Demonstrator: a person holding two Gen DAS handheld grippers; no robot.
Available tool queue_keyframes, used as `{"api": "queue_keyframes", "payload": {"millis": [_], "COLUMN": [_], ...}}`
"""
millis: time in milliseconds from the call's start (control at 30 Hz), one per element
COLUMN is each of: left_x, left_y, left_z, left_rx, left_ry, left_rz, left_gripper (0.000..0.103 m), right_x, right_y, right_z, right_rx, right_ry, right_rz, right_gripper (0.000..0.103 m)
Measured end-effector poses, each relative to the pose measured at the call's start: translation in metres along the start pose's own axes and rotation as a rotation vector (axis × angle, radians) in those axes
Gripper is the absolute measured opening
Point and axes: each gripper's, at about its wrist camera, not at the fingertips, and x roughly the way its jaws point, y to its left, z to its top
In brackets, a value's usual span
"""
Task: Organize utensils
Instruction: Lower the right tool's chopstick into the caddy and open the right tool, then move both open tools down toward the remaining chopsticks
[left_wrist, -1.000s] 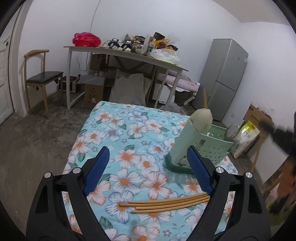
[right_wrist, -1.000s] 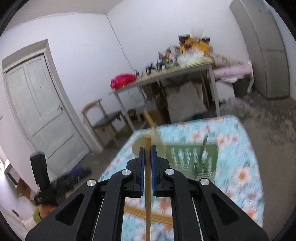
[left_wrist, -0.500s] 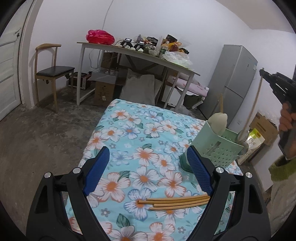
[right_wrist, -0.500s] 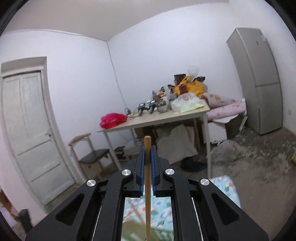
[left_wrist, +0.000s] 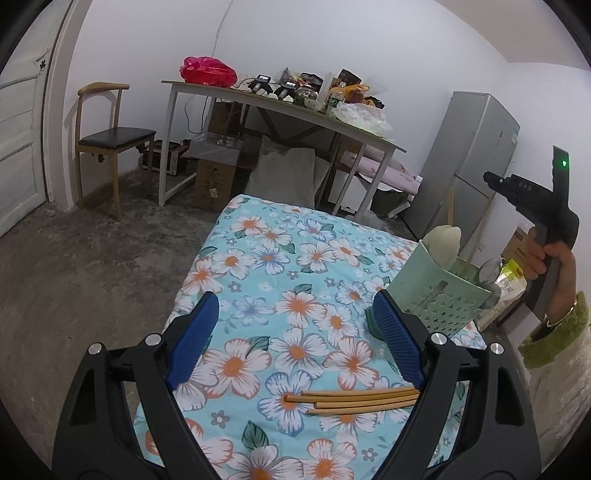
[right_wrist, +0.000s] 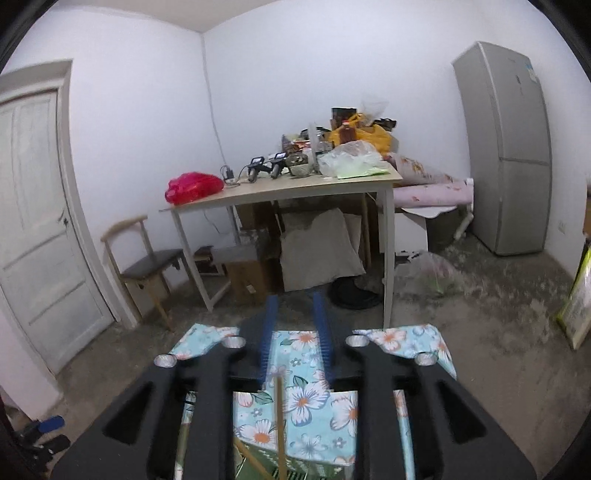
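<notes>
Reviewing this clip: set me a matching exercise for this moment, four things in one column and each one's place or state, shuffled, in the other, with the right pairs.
Things:
1. three wooden chopsticks
2. pale green perforated plastic utensil holder
3. left gripper
4. right gripper

Places or states:
A. jaws a little apart, having just been opening, over a single wooden chopstick that stands free between them
B. lying flat on the floral tablecloth
C. jaws wide apart, nothing between them
D. standing near the cloth's right edge in the left wrist view, utensils inside

Pairs: 1-B, 2-D, 3-C, 4-A
</notes>
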Motion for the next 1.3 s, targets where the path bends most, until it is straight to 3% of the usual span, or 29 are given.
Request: {"api": "queue_keyframes", "payload": {"millis": [333, 500, 633, 900, 1000, 1133, 1300], "left_x": [0.002, 0.007, 0.009, 0.038, 0.051, 0.051, 0.053], "left_y": [-0.012, -0.016, -0.02, -0.05, -0.062, -0.066, -0.066], "left_z": [-0.002, -0.003, -0.006, -0.036, -0.055, -0.07, -0.082], "left_rx": [0.013, 0.018, 0.03, 0.223, 0.286, 0.302, 0.316], "left_ry": [0.008, 0.031, 0.05, 0.249, 0.346, 0.382, 0.424], "left_rz": [-0.017, -0.016, -0.004, 0.118, 0.152, 0.181, 0.224], "left_gripper": [0.081, 0.081, 0.082, 0.084, 0.084, 0.084, 0.084], "right_x": [-0.07, -0.112, -0.129, -0.132, -0.116, -0.09, -0.071], "right_y": [-0.01, 0.005, 0.017, 0.052, 0.05, 0.041, 0.03], "right_z": [-0.001, -0.017, -0.035, -0.099, -0.133, -0.173, -0.209], "right_rx": [0.055, 0.071, 0.081, -0.018, -0.008, 0.021, 0.132], "right_ry": [-0.122, -0.158, -0.124, 0.073, 0.221, 0.418, 0.577], "right_rz": [0.034, 0.109, 0.192, 0.284, 0.27, 0.185, 0.2], "right_gripper": [0.039, 0.04, 0.047, 0.071, 0.072, 0.072, 0.072]}}
